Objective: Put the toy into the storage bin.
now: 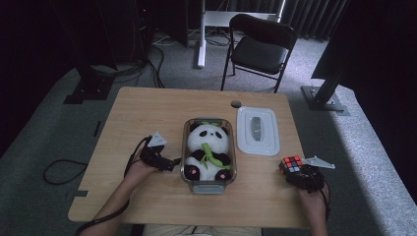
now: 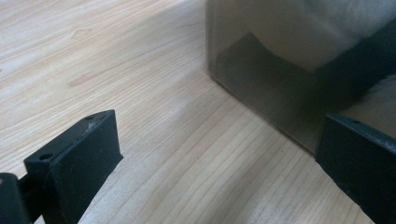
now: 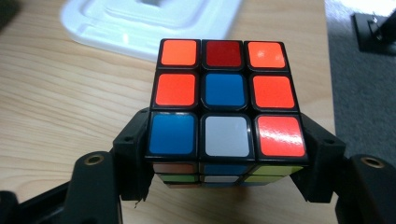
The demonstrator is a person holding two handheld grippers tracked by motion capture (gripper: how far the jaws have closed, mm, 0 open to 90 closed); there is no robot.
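Gripped between the black jaws of the right gripper point(image 3: 227, 154), a scrambled puzzle cube point(image 3: 225, 98) sits closest to the lens in the right gripper view, its top face showing orange, red, blue and white squares, the jaws pressed against its two lower side edges. From the high view the cube point(image 1: 291, 163) is at the near right of the wooden table point(image 1: 147, 108), close to the right edge, with the person's hand behind it. Just beyond it, further left and far, lies a white lid point(image 1: 258, 130), flat on the table. Left of that lid stands a clear container point(image 1: 208, 184) with a plush panda point(image 1: 209, 150) lying in it, filling most of the space. At the container's left wall waits the left gripper point(image 1: 172, 163), jaws spread apart and holding nothing, one jaw close to the clear wall point(image 2: 261, 88). Judging from this, the hold on the cube is low, so it could pivot or slip out if tilted; being near the table edge, a drop could send it to the floor. If it is meant for the container, the panda leaves little room and may push it back out.
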